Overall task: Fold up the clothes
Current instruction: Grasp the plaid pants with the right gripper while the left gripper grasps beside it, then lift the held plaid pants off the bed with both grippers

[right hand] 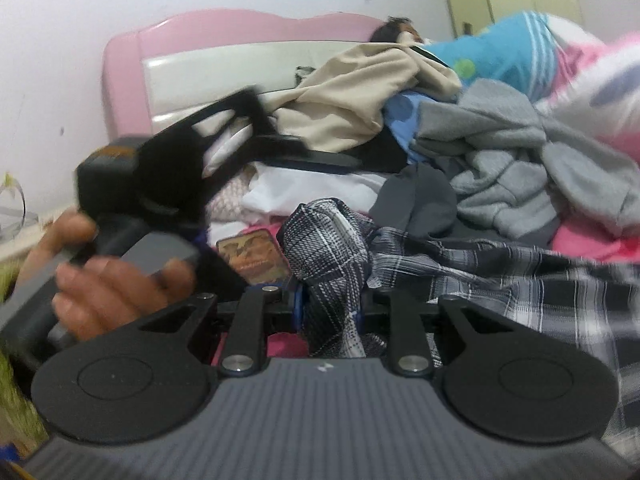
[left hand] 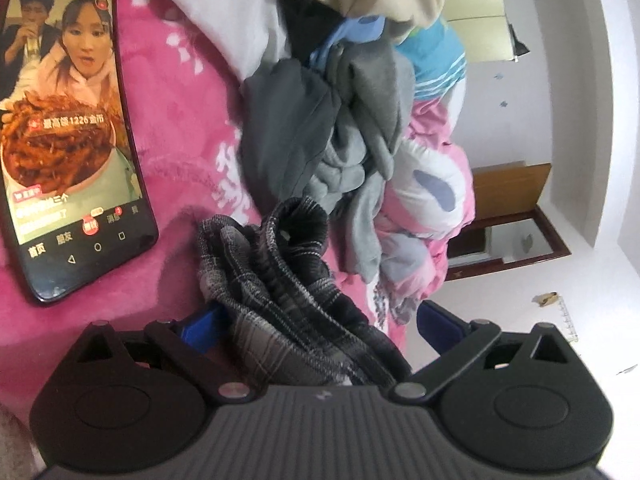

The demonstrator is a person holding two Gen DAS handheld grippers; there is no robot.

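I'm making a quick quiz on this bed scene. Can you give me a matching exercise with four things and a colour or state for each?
Things:
1. phone
2. plaid garment
3. hoodie
4. headboard

Descriptions:
A. pale pink
B. grey, crumpled in the pile
C. screen lit, lying on the pink blanket
D. black and white, pinched in the right gripper

Pairs: 1-C, 2-D, 3-B, 4-A

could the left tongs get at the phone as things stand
Probably not right away: the left tongs have the plaid garment bunched between them. The phone lies uncovered beside them.
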